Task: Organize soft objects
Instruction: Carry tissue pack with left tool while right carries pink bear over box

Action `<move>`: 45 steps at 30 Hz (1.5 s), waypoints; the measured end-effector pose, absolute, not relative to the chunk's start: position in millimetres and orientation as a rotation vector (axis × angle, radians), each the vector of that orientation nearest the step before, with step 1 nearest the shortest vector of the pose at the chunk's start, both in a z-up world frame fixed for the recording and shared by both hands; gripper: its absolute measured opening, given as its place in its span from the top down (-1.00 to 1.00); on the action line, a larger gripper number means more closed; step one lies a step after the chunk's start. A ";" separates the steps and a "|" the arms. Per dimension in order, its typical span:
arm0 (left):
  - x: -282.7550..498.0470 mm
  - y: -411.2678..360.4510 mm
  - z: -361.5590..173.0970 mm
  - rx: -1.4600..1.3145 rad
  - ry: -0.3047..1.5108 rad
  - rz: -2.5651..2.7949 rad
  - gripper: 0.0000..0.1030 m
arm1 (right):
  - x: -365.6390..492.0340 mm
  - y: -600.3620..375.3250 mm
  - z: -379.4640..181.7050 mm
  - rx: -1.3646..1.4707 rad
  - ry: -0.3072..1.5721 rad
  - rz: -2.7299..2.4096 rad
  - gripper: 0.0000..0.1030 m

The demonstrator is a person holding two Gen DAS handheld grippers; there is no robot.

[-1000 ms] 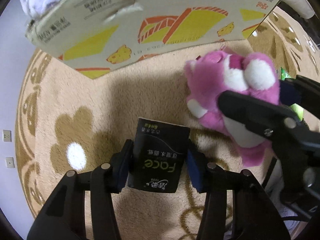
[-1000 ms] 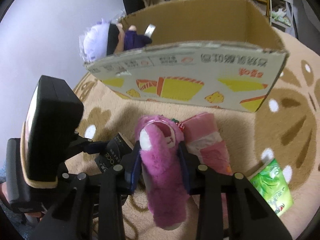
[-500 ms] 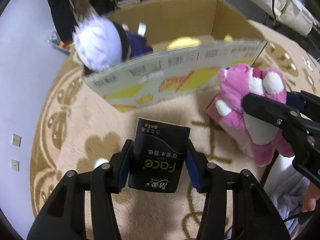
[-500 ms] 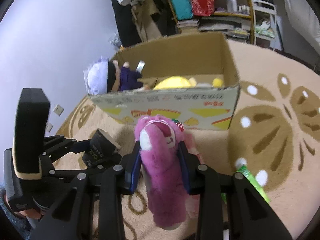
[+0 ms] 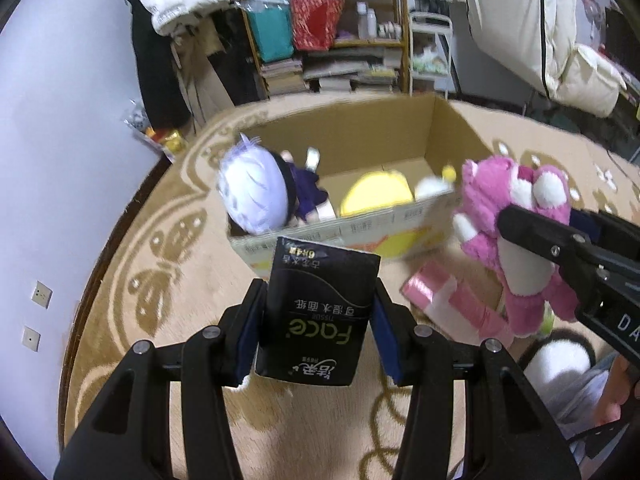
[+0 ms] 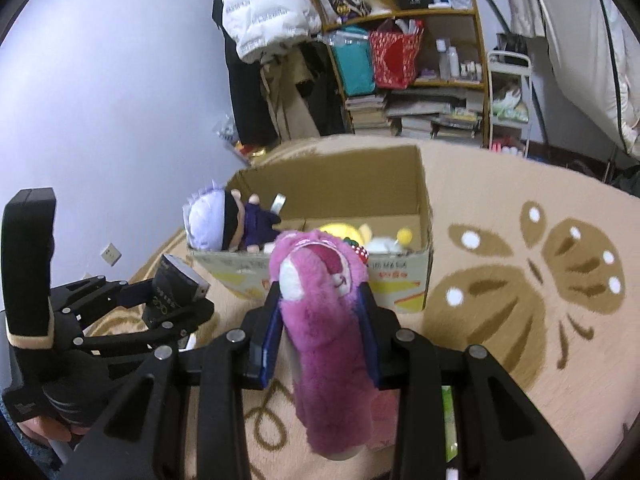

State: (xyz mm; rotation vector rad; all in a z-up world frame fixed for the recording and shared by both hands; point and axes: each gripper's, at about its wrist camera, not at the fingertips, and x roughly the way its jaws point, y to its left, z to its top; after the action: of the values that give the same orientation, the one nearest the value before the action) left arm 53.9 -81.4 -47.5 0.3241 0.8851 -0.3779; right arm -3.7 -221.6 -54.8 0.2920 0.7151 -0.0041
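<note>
Tissue pack [image 5: 316, 316] between jaws; bear [image 6: 324, 312] likewise

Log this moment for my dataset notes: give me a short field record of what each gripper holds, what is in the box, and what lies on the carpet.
left hand-held gripper: shut on black tissue pack, raised in front of the box
right hand-held gripper: shut on pink plush bear, raised near the box
cardboard box: open, on patterned carpet
in box: white-haired doll, yellow plush
on carpet: pink tissue pack, green packet
</note>
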 end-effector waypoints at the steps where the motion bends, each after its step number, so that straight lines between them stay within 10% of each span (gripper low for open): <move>1: 54.5 -79.7 -43.2 0.313 0.866 -0.372 0.06 | -5.8 -223.3 -52.2 0.295 0.709 -0.005 0.29; 45: 90.8 -73.3 2.1 0.275 0.623 -0.255 0.05 | 27.6 -234.2 -29.6 0.263 0.506 -0.016 0.29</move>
State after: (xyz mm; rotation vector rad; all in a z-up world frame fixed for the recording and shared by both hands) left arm 90.8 -73.3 2.1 0.2747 0.6232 -0.2547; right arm 27.6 -234.2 -29.6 0.2626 0.5058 -0.0163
